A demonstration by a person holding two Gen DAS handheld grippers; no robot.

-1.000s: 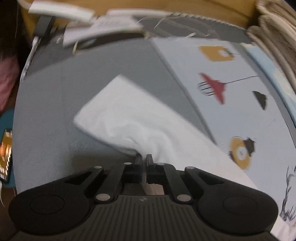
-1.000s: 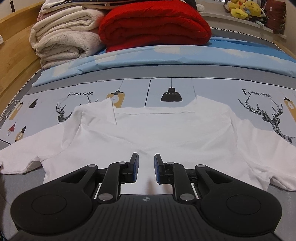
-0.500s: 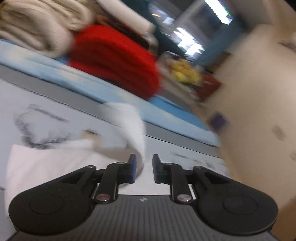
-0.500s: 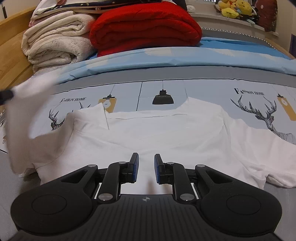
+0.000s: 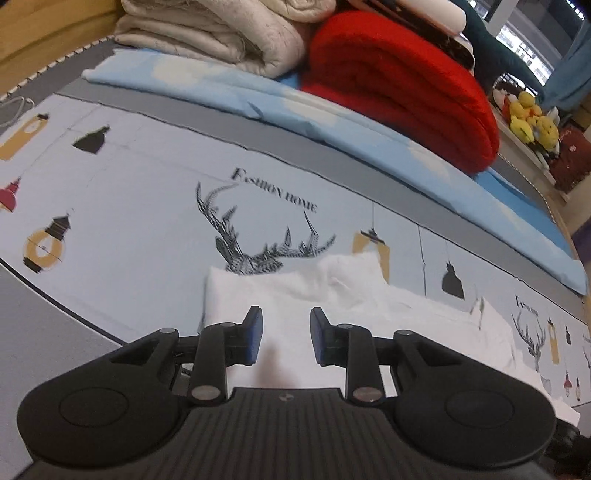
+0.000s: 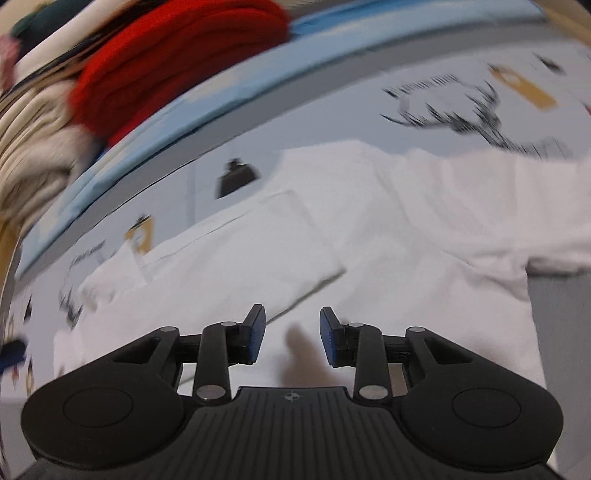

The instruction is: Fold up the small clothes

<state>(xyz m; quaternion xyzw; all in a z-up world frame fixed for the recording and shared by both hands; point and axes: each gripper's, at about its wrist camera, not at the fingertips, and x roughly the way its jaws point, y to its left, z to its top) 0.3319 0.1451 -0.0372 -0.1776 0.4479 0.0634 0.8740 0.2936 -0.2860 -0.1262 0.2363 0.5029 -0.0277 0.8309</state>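
A small white T-shirt point(image 5: 332, 295) lies flat on the printed bedsheet point(image 5: 147, 192). Its left sleeve is folded inward over the body, with the folded edge visible in the right wrist view point(image 6: 310, 288). The right sleeve point(image 6: 517, 192) still lies spread out to the right. My left gripper point(image 5: 286, 334) is open and empty, low over the shirt's left side. My right gripper point(image 6: 291, 334) is open and empty above the shirt's lower body point(image 6: 406, 295). The right wrist view is motion-blurred.
A folded red blanket point(image 5: 399, 70) and cream blankets point(image 5: 221, 29) are stacked at the head of the bed, with a light-blue sheet point(image 5: 332, 122) in front. Yellow plush toys point(image 5: 532, 118) sit far right. A wooden bed frame point(image 5: 37, 40) runs along the left.
My left gripper carried the left sleeve up and over onto the shirt's body, let go and opened. My right gripper swung to the right and tilted, staying open.
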